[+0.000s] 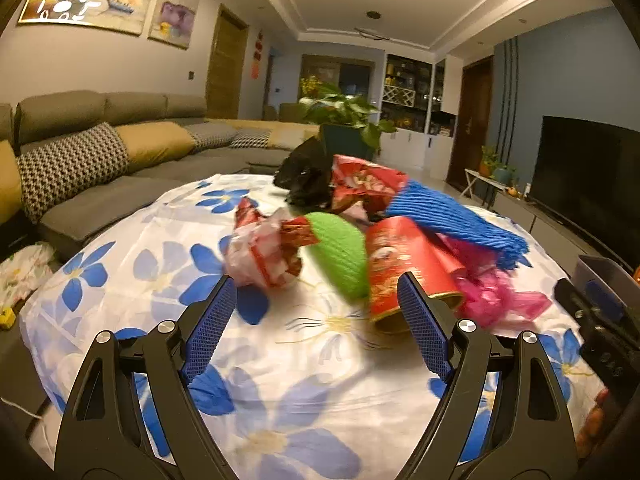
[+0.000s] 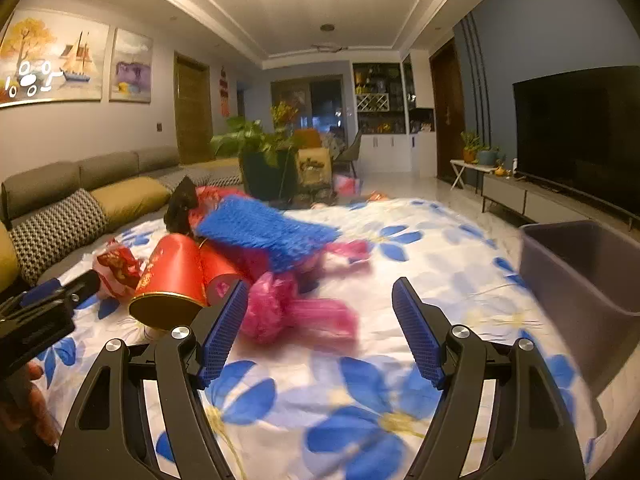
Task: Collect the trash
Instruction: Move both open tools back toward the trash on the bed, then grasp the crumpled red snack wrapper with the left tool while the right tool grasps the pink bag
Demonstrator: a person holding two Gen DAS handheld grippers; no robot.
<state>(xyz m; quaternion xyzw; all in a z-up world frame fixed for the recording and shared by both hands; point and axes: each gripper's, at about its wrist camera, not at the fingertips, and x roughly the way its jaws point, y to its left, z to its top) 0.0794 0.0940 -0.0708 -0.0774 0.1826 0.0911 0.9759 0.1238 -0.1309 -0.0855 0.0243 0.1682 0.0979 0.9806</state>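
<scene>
A heap of trash lies on the flowered tablecloth [image 1: 304, 364]: a red paper cup [image 1: 404, 268] on its side, green foam netting [image 1: 340, 252], blue foam netting [image 1: 456, 220], crumpled red-and-white wrappers [image 1: 264, 252], a pink plastic bag [image 1: 500, 296] and a black bag [image 1: 308, 176]. My left gripper [image 1: 316, 292] is open and empty, just short of the cup and the green netting. My right gripper [image 2: 320, 296] is open and empty, just short of the pink bag [image 2: 292, 312], with the red cup [image 2: 172, 280] and blue netting [image 2: 268, 232] to its left.
A grey bin [image 2: 580, 280] stands on the table at the right, also at the edge of the left wrist view [image 1: 604, 276]. A grey sofa [image 1: 120, 160] runs along the left. A potted plant [image 2: 264, 160] stands beyond the table. A TV [image 2: 580, 132] is at the right.
</scene>
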